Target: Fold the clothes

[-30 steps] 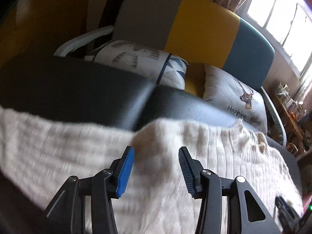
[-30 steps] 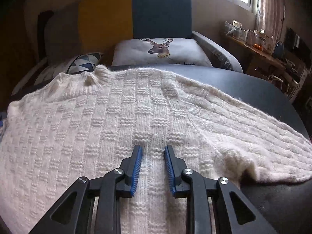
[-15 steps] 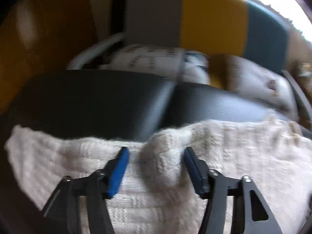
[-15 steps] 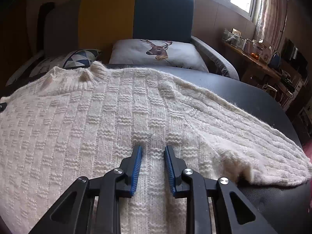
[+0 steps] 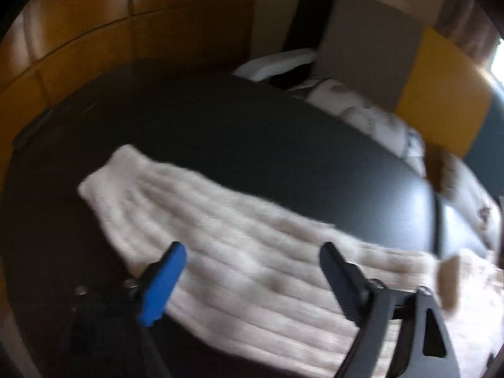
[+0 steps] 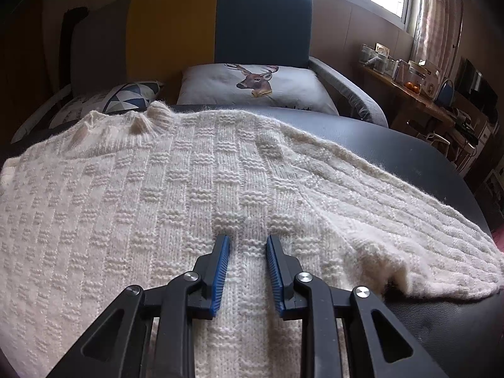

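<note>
Below, cream sweater (image 5: 239, 252) sleeve under opening left hand-held gripper (image 5: 252, 263), right hand-held gripper (image 6: 247, 253) narrow, nothing gripped.

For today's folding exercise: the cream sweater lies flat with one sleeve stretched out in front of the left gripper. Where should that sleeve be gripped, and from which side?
Probably at the cuff, the sleeve's free far end. It lies flat on the dark surface, so come from above and beyond the end, pinching across its width. The left gripper is over mid-sleeve, its jaws opening, nothing held.
</note>
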